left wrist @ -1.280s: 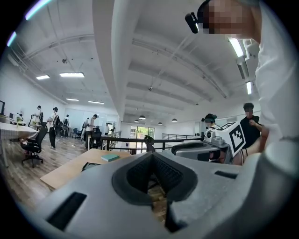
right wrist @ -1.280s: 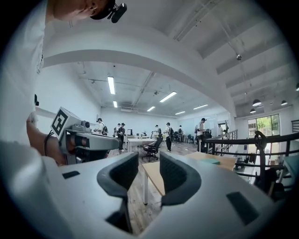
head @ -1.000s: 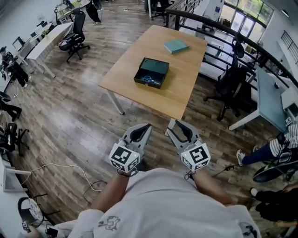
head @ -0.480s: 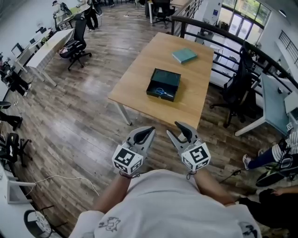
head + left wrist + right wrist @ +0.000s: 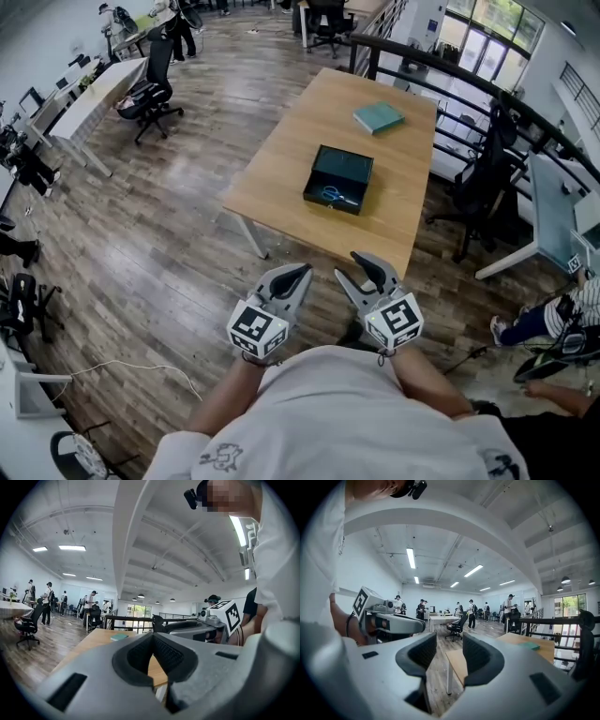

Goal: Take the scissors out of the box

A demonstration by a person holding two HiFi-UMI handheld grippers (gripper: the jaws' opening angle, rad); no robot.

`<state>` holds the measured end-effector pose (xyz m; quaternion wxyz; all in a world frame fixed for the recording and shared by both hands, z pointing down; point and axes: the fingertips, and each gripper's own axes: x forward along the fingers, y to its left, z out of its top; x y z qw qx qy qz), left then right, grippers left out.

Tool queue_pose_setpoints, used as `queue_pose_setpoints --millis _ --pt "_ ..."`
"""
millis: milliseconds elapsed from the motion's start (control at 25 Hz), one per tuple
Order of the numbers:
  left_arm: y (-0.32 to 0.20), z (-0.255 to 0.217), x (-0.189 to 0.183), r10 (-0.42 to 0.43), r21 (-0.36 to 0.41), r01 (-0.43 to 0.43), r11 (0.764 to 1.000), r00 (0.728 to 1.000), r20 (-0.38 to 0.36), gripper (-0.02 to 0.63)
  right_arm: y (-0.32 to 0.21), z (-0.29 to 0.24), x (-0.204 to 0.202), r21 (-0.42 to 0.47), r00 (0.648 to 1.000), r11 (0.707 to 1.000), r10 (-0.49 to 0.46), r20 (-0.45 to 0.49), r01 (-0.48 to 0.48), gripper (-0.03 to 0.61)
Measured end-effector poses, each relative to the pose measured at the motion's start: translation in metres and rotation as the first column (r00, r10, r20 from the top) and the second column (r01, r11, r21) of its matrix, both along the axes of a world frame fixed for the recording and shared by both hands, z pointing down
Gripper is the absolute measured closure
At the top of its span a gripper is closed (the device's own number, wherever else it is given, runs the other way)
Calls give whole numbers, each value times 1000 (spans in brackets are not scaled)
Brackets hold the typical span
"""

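An open black box sits on the wooden table, and blue-handled scissors lie inside it near its front wall. Further back on the table lies a flat teal lid. Both grippers are held close to my chest, over the floor and short of the table's near edge. My left gripper is shut, its pads meeting at the tips with nothing between them. My right gripper is open and empty. In the left gripper view the table and the teal lid show beyond the jaws; the box is hidden.
A black railing runs behind the table, with a black office chair to its right. Another chair and a white desk stand far left. A person's legs are at the right, and a cable lies on the floor at the left.
The table and box have drawn nearer and shifted right in the head view as I walk toward them. Both grippers keep the same pose before my chest.
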<state>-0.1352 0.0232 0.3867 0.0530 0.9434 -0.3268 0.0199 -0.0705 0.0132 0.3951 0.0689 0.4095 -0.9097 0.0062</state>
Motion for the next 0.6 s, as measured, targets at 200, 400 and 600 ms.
queue_pose_setpoints --millis 200,400,600 --pt "-22 7 3 -37 -12 37 999 999 16 609 -28 3 6 2 999 999 -35 7 35 396" --pt "-52 4 17 -76 -13 76 997 997 21 609 -60 1 19 8 995 996 -94 12 94 396" --pt "-91 6 56 -101 -27 102 994 995 22 609 -98 2 55 4 990 990 -143 8 143 396"
